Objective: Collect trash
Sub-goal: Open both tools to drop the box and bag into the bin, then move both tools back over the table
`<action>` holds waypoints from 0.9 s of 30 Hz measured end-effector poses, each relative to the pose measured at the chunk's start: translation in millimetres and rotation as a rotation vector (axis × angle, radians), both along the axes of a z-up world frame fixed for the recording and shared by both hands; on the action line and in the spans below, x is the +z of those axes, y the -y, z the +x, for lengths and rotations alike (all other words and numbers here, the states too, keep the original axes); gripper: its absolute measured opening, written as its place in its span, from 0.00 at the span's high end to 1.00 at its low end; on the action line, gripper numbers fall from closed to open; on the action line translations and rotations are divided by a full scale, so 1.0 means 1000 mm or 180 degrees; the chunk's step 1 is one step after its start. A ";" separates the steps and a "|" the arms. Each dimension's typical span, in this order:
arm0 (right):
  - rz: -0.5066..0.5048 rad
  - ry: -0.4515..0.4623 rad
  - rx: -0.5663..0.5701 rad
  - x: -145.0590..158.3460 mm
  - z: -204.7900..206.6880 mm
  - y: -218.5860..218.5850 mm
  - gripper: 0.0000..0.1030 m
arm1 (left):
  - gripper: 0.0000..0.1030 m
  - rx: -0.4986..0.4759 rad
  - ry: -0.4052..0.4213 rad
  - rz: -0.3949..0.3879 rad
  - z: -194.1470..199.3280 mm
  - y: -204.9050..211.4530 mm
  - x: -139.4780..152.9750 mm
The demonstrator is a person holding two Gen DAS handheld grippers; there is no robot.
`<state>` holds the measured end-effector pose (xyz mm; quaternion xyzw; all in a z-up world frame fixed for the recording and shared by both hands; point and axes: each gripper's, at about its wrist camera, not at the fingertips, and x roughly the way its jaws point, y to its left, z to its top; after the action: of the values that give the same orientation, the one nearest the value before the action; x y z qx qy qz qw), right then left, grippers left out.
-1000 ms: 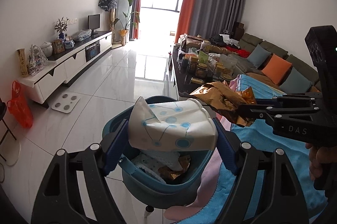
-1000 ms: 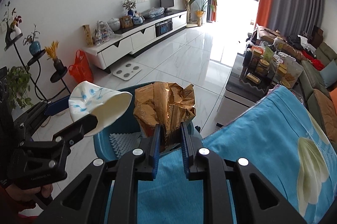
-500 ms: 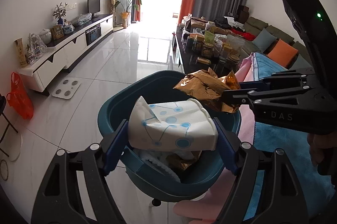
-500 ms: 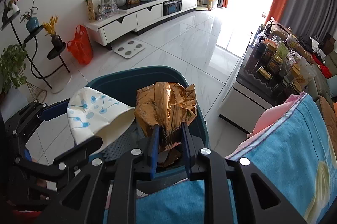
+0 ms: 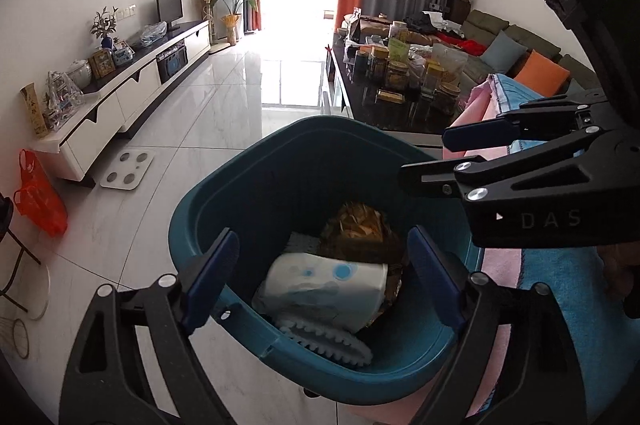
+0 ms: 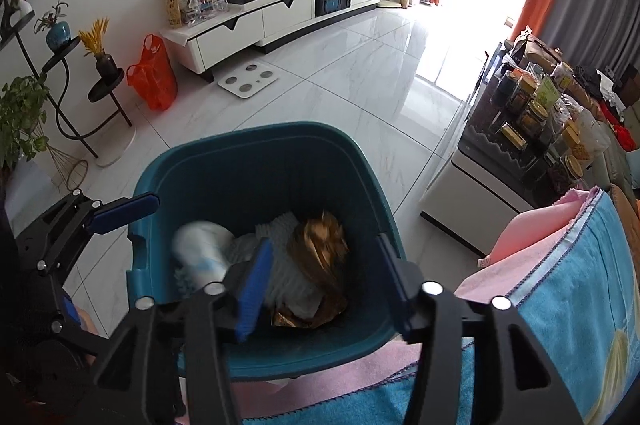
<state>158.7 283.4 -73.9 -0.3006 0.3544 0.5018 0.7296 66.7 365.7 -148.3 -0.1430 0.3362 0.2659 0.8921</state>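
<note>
A teal trash bin [image 5: 224, 193] [image 6: 264, 153] stands on the floor beside the bed. Inside it lie a white paper cup with blue dots [image 5: 324, 285] [image 6: 202, 249] and a crumpled gold wrapper [image 5: 360, 229] [image 6: 320, 249], on top of older trash. My left gripper [image 5: 324, 273] is open and empty above the bin's near rim. My right gripper [image 6: 324, 281] is open and empty above the bin; it also shows in the left wrist view [image 5: 440, 157], reaching in from the right.
A blue and pink blanket [image 6: 568, 289] covers the bed edge next to the bin. A dark coffee table [image 5: 400, 93] crowded with jars stands beyond. A white TV cabinet [image 6: 280, 13], an orange bag [image 6: 154, 73] and a floor scale [image 6: 248, 79] line the left wall.
Both grippers have opened. The paper cup and the gold wrapper have dropped from them into the bin. Both grippers have moved further over the bin.
</note>
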 end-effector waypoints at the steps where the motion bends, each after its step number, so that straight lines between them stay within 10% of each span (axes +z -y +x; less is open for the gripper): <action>1: 0.0016 -0.0008 -0.0005 0.002 0.000 0.001 0.49 | 0.15 0.0006 0.0008 0.0019 0.000 -0.001 0.000; 20: 0.0600 0.0106 -0.0338 0.051 -0.006 0.093 0.34 | 0.06 0.0215 0.0492 0.0258 -0.057 0.023 0.072; 27: 0.1010 0.0210 -0.0625 0.070 -0.013 0.167 0.12 | 0.06 0.0055 0.0765 0.0466 -0.064 0.070 0.117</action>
<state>146.2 116.3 -4.0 -0.1621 0.2743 0.4676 0.8245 2.3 295.5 -31.7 -0.1113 0.2054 0.2783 0.9317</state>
